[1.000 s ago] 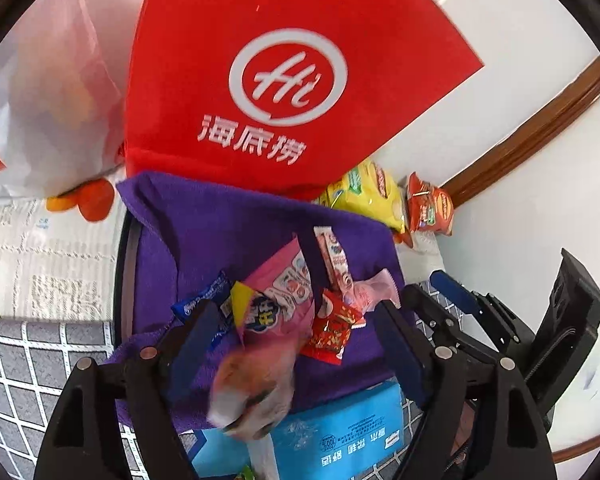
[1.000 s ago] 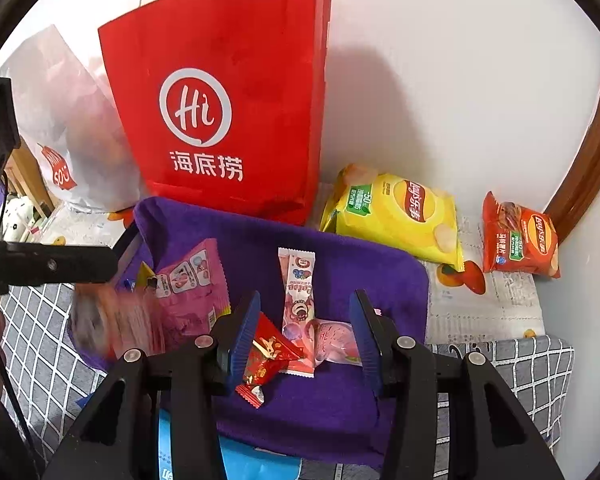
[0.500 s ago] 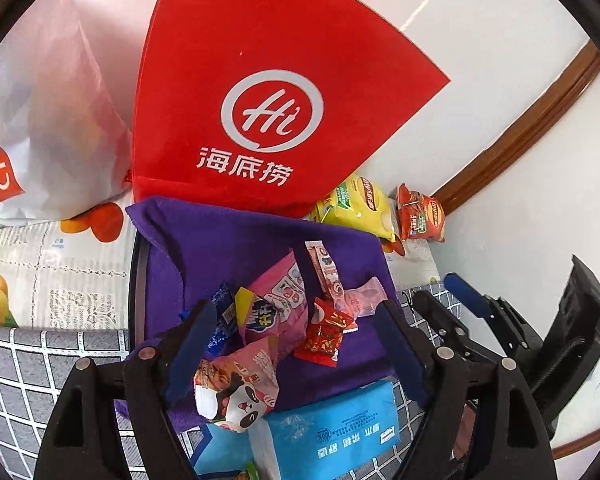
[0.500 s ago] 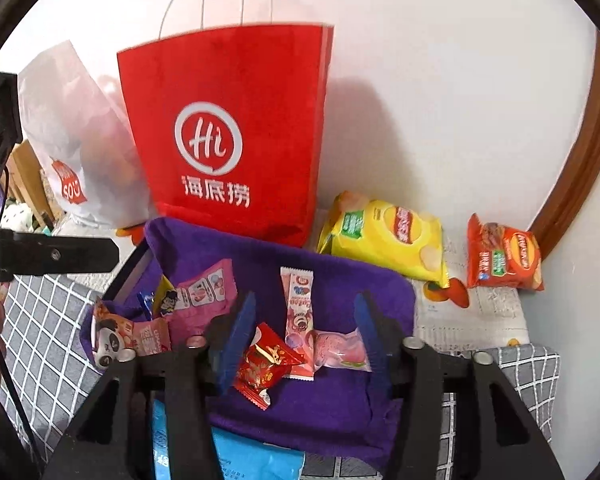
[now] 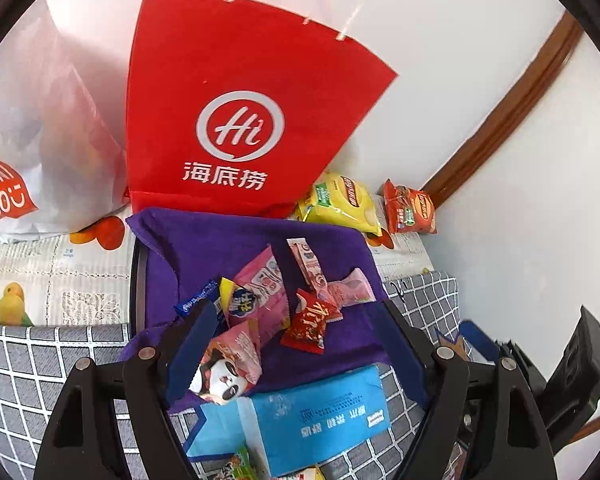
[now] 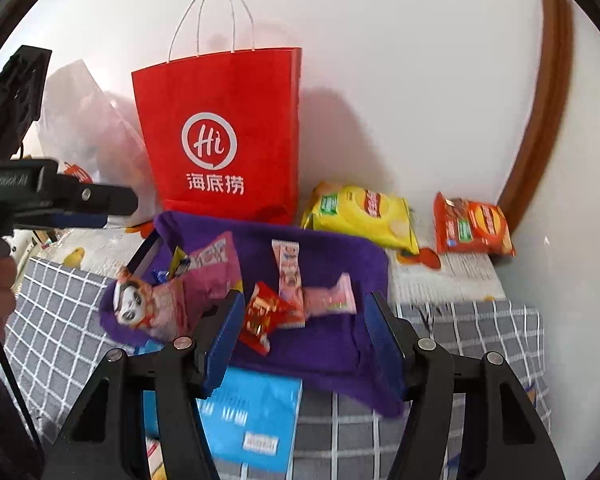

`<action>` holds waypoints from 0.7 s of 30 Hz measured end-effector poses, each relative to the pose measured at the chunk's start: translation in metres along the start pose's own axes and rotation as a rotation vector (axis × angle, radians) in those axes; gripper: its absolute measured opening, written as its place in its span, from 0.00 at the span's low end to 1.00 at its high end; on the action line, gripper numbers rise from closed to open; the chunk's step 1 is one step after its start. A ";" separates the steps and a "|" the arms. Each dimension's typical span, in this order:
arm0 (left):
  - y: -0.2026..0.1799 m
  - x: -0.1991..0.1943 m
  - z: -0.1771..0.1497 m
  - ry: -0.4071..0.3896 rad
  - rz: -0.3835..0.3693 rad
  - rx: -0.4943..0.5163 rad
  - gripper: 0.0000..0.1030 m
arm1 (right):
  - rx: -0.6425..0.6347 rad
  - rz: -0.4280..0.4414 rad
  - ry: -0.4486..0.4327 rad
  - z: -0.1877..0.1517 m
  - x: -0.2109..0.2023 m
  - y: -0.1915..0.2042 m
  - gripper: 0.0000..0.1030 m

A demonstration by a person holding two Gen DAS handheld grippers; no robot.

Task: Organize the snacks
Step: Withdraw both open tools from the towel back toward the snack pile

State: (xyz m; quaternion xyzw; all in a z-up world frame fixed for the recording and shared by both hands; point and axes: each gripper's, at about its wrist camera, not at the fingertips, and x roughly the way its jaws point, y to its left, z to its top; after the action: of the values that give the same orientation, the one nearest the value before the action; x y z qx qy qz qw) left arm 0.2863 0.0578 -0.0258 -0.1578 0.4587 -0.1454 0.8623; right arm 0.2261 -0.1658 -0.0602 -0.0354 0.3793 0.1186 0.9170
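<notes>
Through the left wrist camera, our left gripper [image 5: 296,344] stands spread wide, nothing pinched. The panda snack packet [image 5: 228,364] lies at the seven o'clock corner of the purple cloth [image 5: 228,236], just beside our left finger; whether it touches we cannot tell. Toward the cloth's centre lie a pink pouch [image 5: 264,292], a red candy wrapper [image 5: 310,324], a slim pink stick pack [image 5: 308,264] and a pale pink wrapped sweet [image 5: 352,290]. These look light, crinkly and slippery; we judge a crimped end seam the safest place to pinch, since a puffed middle could slide or crush. A glossy blue pack [image 5: 316,416] lies at six o'clock, flat and stiffer.

Through the right wrist camera, our right gripper [image 6: 304,336] has its jaws opening, nothing pressed between them; the red candy wrapper [image 6: 264,316] sits near its left finger. The stiff red paper bag [image 6: 224,136] stands upright at twelve o'clock, with a yellow chip bag [image 6: 360,216] and an orange snack bag [image 6: 472,226] at two o'clock, both puffy and fragile.
</notes>
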 end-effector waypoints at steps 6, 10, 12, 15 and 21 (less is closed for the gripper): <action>-0.020 -0.012 -0.009 -0.005 0.000 0.027 0.78 | 0.014 0.030 0.006 -0.027 -0.032 -0.001 0.60; -0.028 -0.027 -0.023 -0.013 -0.025 0.045 0.78 | -0.016 -0.003 -0.020 -0.045 -0.050 0.005 0.61; -0.029 -0.036 -0.030 -0.037 -0.004 0.060 0.78 | -0.019 0.007 -0.022 -0.055 -0.054 0.009 0.64; -0.028 -0.043 -0.043 -0.041 0.014 0.062 0.78 | -0.003 0.049 -0.001 -0.068 -0.055 0.013 0.64; -0.014 -0.051 -0.071 -0.033 0.052 0.056 0.78 | 0.033 0.120 0.038 -0.091 -0.052 0.022 0.64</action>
State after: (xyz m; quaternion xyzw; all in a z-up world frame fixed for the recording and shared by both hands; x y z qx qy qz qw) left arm 0.1985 0.0550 -0.0198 -0.1241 0.4438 -0.1333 0.8774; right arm 0.1226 -0.1682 -0.0875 0.0003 0.3999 0.1664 0.9013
